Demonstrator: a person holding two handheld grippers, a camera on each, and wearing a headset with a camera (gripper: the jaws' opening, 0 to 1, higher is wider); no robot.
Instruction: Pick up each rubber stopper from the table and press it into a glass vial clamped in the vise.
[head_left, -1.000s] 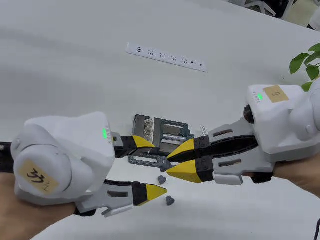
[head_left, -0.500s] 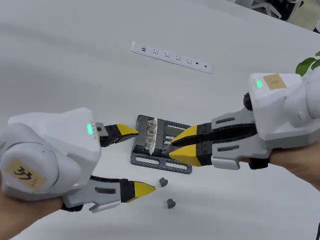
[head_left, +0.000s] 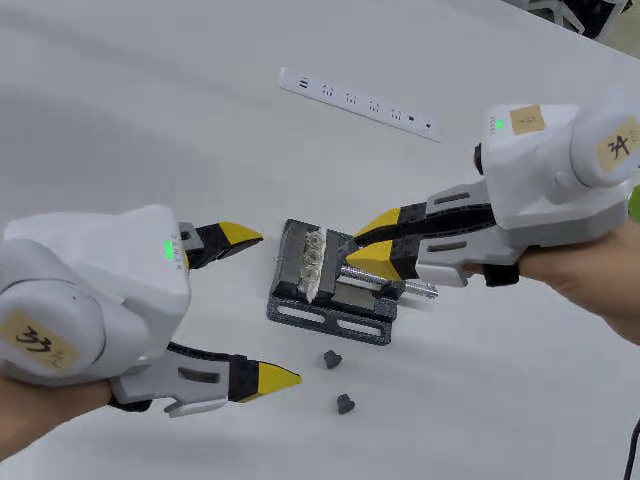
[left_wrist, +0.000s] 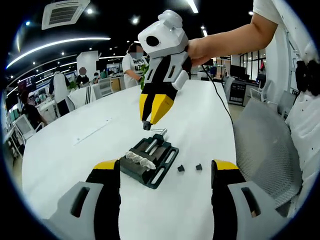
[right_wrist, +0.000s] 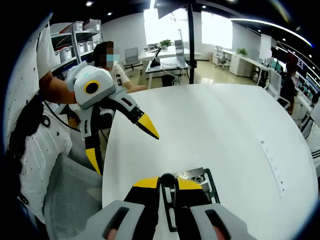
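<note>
Right gripper is seen clamped on a dark round rubber stopper, just over the clear glass vials in the small grey metal vise. Left gripper is held wide open, with two loose dark stoppers beside its lower jaw and bare white table beyond.

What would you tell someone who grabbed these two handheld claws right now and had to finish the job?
Left gripper: open, empty, fingers spread, facing the vise.
Right gripper: shut on a rubber stopper, held over the vise near the glass vials.
Done: one stopper picked up.
Left: press it into a vial, then fetch the two loose stoppers on the table beside the vise. I cannot tell whether any vial is already plugged.
</note>
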